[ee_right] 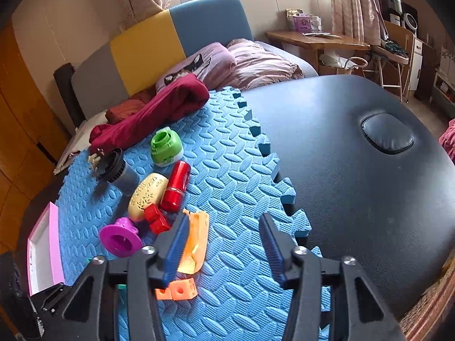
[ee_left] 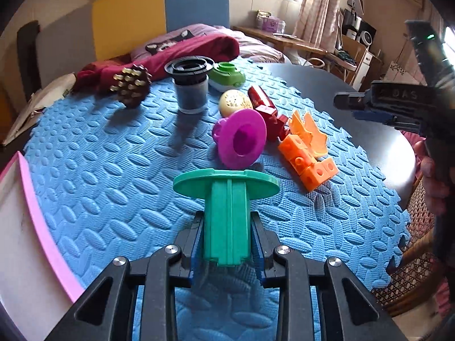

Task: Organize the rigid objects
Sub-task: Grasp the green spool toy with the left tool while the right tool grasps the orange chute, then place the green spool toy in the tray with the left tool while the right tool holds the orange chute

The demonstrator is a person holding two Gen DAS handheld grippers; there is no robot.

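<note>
Left gripper (ee_left: 227,224) jaws pinching teal flanged piece (ee_left: 226,199), right gripper (ee_right: 224,244) jaws spread over blue mat (ee_right: 227,170), empty, only right view shows red cylinder (ee_right: 177,186) whole.

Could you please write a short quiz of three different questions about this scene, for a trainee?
1. True or false: the left tool is shut on the green plastic piece.
2. Which thing lies nearest the purple funnel? A) the brown spiky brush B) the red blocks C) the pink-edged box
3. Fill in: between the fingers of the right tool there is only the blue ____.

Key: 1 true; 2 B; 3 mat.
</note>
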